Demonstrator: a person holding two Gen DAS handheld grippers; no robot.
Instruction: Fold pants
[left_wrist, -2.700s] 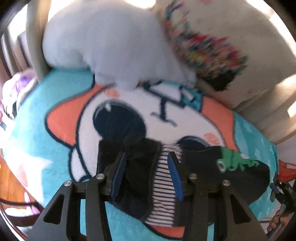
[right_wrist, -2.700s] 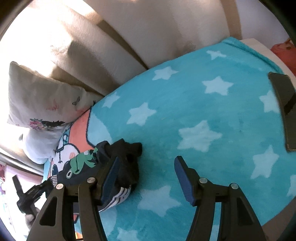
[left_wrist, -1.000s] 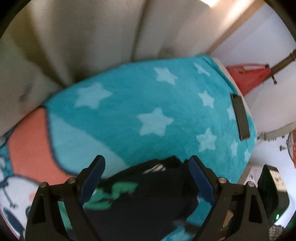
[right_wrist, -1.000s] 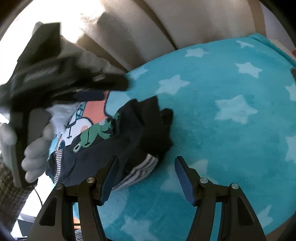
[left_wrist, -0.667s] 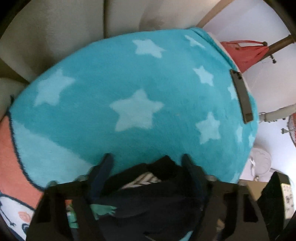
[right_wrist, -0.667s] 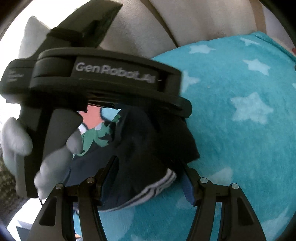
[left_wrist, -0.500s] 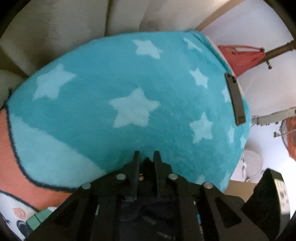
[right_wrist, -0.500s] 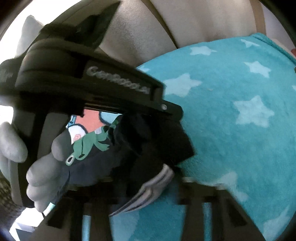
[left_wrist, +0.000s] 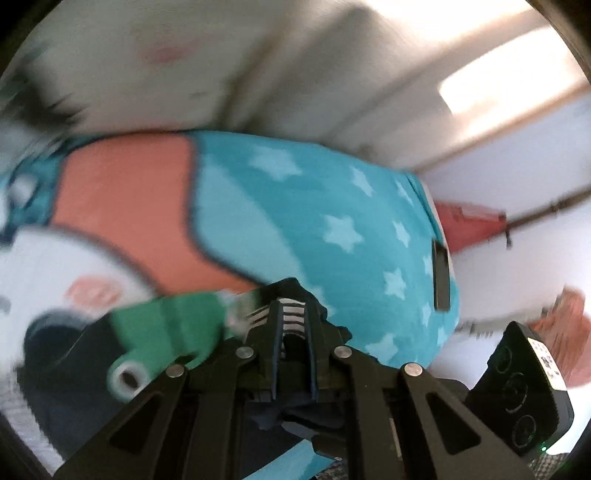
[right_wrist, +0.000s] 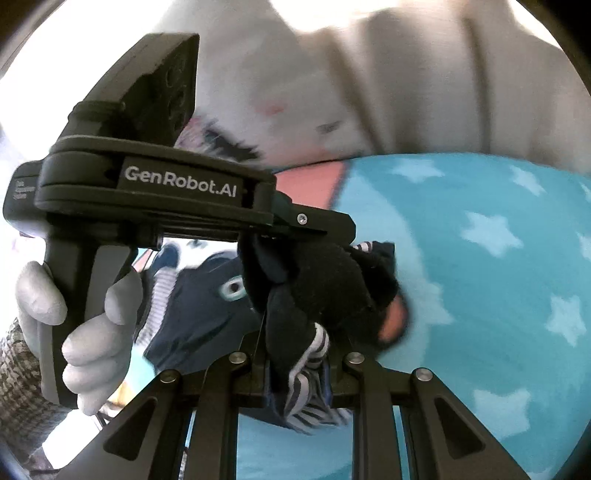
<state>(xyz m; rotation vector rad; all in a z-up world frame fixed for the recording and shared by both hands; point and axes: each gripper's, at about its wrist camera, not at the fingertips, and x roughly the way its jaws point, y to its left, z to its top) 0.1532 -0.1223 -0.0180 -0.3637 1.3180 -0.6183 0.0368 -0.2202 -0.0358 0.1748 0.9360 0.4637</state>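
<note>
**Pants gripped at both ends**

Pants (right_wrist: 207, 314), dark with green print, bunched on the blanket (right_wrist: 498, 295). Left gripper (left_wrist: 293, 314) clenched on the striped waistband (left_wrist: 293, 312). Right gripper (right_wrist: 295, 354) clamped on the near striped edge. Gloved hand (right_wrist: 85, 332) at left.

Dark pants (right_wrist: 325, 291) bunched, striped waistband

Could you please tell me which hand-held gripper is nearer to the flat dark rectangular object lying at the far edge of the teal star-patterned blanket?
Probably the right one, though both clamp the dark pants. The dark rectangular object lies right of the left hand-held gripper, and the right hand-held gripper works on that side.
</note>
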